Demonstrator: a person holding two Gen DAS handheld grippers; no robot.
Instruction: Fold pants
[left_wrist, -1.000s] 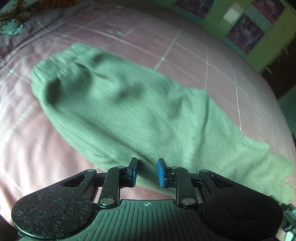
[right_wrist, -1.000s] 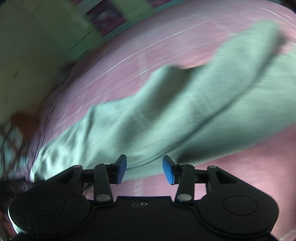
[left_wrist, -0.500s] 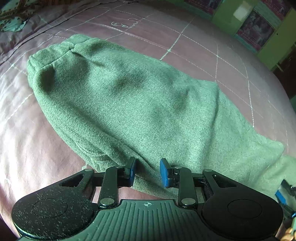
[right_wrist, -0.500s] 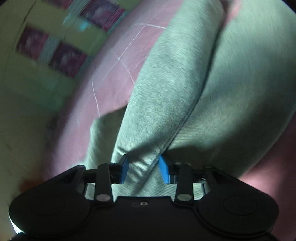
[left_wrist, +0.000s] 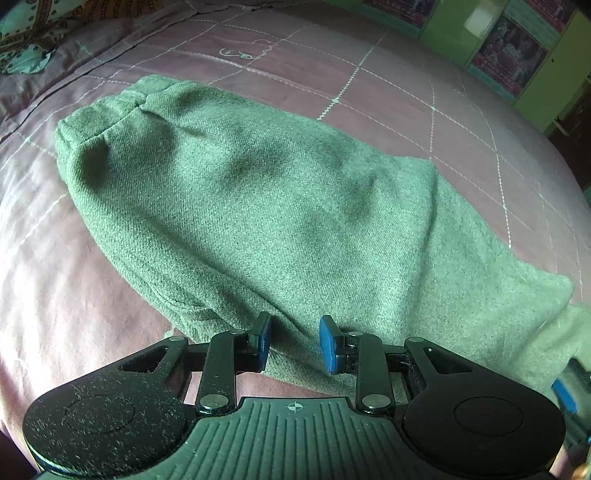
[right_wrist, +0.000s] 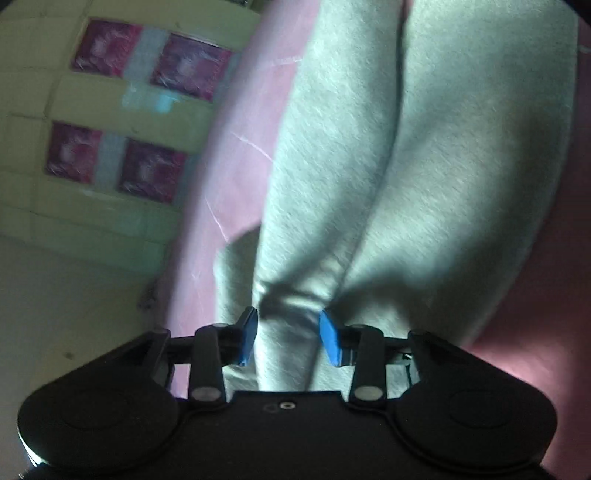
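Since 1 second ago my right gripper (right_wrist: 287, 339) has swung in over the leg end of the green pants (left_wrist: 258, 206), jaws spread around a bunched ridge, not yet clamped. Lengthwise on the pink quilt (left_wrist: 388, 92), waistband far left, they stretch toward it. My left gripper (left_wrist: 294, 345) hovers released at the near edge. No containers visible.

Left hand-held gripper (left_wrist: 294, 343) gapes; right hand-held gripper (right_wrist: 288, 338) gapes too.
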